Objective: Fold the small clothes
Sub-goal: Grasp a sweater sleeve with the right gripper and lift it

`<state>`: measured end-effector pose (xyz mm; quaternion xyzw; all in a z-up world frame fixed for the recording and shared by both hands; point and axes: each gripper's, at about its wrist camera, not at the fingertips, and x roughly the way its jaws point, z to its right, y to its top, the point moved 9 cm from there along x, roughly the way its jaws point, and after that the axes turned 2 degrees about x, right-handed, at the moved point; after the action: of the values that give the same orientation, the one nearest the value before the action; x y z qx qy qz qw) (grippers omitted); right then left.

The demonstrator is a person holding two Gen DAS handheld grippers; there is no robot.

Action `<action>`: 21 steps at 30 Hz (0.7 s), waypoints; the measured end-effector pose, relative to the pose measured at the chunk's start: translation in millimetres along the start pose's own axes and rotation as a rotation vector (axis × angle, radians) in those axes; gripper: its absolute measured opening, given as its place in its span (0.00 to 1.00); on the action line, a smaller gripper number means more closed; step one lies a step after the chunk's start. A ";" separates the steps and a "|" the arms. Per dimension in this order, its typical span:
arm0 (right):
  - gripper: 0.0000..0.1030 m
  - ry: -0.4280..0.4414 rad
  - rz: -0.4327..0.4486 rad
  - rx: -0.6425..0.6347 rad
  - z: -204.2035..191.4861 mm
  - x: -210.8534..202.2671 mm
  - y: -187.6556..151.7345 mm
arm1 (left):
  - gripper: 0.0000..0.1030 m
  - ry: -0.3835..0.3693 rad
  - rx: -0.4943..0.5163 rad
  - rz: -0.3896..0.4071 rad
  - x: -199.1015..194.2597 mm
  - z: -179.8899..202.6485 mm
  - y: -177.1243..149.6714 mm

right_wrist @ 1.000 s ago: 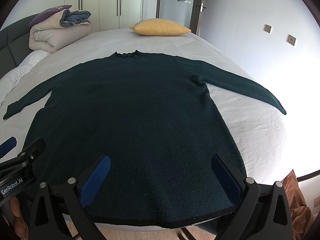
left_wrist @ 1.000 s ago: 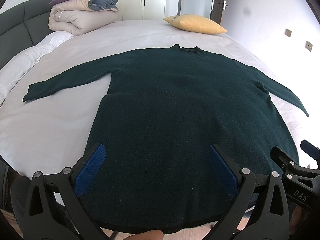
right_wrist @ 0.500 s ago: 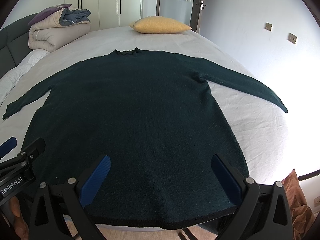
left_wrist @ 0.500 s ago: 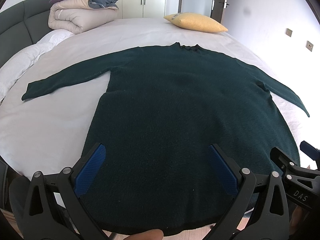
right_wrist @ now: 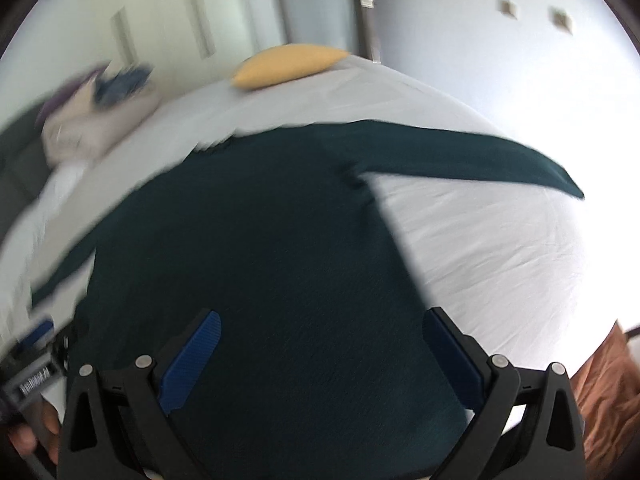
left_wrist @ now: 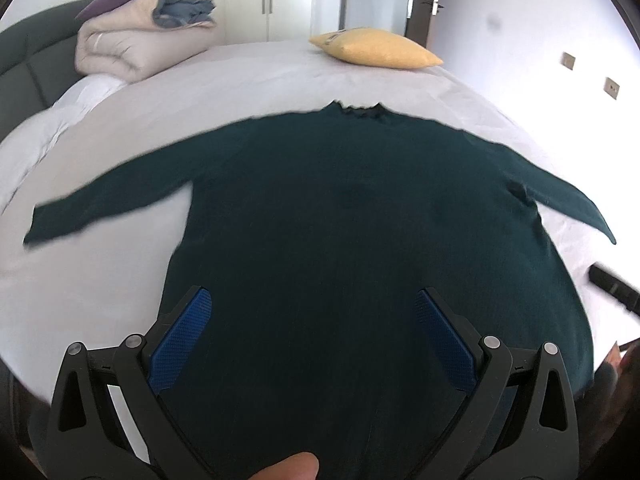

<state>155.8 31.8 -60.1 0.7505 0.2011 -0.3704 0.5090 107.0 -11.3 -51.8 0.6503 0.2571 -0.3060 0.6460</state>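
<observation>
right tool [right_wrist: 318, 354] now swings toward 2 o'clock sleeve, wide, empty | left tool [left_wrist: 312, 338] wide, advances | dark green knitted sweater [left_wrist: 360, 240] flat, unfolded | first fold starting

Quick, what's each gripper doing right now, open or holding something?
Left gripper: open, holding nothing, over the dark green sweater.
Right gripper: open, holding nothing, over the same sweater.

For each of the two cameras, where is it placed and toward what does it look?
Left wrist: sits on the left gripper, looks along open fingers over the green sweater toward the yellow pillow; a fingertip shows.
Right wrist: on the right gripper, blurred and tilted, facing the sweater's right sleeve.
Shared: sweater, pillow, bed.
</observation>
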 end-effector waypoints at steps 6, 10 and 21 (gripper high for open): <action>1.00 0.102 -0.010 0.472 144.7 17.3 61.8 | 1.00 -0.175 -0.007 -0.032 29.5 34.7 56.8; 1.00 0.210 -0.043 0.775 225.7 44.6 72.7 | 1.00 -0.289 -0.042 -0.023 47.6 59.5 79.9; 1.00 0.339 0.045 1.063 292.9 66.4 96.3 | 1.00 -0.276 0.032 -0.141 128.0 98.7 107.1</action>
<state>161.1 -279.3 -112.2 0.9571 0.0496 -0.2842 0.0287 265.8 -121.1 -70.0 0.5926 0.2060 -0.4412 0.6416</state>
